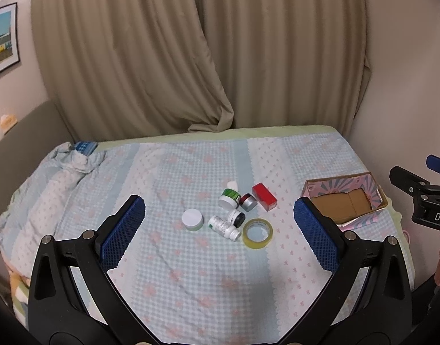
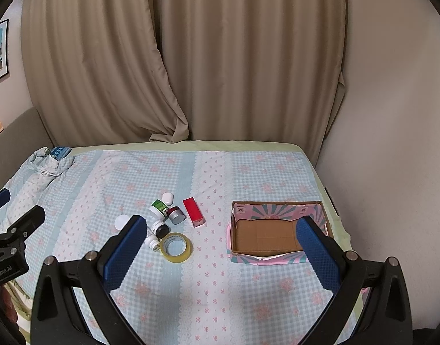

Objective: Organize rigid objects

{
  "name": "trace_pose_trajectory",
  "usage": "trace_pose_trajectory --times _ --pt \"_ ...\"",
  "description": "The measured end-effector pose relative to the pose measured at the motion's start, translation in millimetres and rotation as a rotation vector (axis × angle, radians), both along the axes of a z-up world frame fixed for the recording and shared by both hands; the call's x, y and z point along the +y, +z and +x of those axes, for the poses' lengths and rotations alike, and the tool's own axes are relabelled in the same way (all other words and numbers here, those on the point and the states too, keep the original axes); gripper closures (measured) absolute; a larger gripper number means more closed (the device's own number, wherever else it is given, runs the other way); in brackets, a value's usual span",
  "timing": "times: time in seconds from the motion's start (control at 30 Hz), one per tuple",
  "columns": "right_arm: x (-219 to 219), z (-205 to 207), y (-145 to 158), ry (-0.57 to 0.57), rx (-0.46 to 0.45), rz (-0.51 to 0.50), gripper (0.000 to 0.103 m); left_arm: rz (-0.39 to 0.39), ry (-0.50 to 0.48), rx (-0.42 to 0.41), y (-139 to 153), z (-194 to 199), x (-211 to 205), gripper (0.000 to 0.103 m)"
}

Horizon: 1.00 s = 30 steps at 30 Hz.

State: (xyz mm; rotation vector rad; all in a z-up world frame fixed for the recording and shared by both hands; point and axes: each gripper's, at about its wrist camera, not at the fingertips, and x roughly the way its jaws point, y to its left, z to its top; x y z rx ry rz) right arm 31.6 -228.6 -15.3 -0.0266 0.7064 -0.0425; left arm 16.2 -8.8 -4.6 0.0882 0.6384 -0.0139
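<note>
we hold both tools, left tool point(image 1: 220, 230) and right tool point(image 2: 221, 243), wide and empty above the bed point(image 2: 248, 287), since the small jars point(image 1: 233, 198) lie clustered beside the empty pink-sided cardboard box point(image 2: 266, 237).

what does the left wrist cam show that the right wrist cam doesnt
Only the left wrist view shows the white-lidded jar whole and the white bottle full length; in the right wrist view a blue finger covers part of each.

Only the right wrist view shows the cardboard box nearly whole, nothing visible inside it.

Both show the tape roll, red box, green-labelled jar, and both the left gripper and right gripper open and holding nothing.
</note>
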Motion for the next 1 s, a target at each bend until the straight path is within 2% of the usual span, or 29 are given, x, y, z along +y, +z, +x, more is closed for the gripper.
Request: trace_pose_trajectory --times 1.0 --pt "-2.6 0.4 1.3 0.000 0.000 0.012 0.000 -0.005 0.006 -0.012 2.7 -9.6 -2.6 0.000"
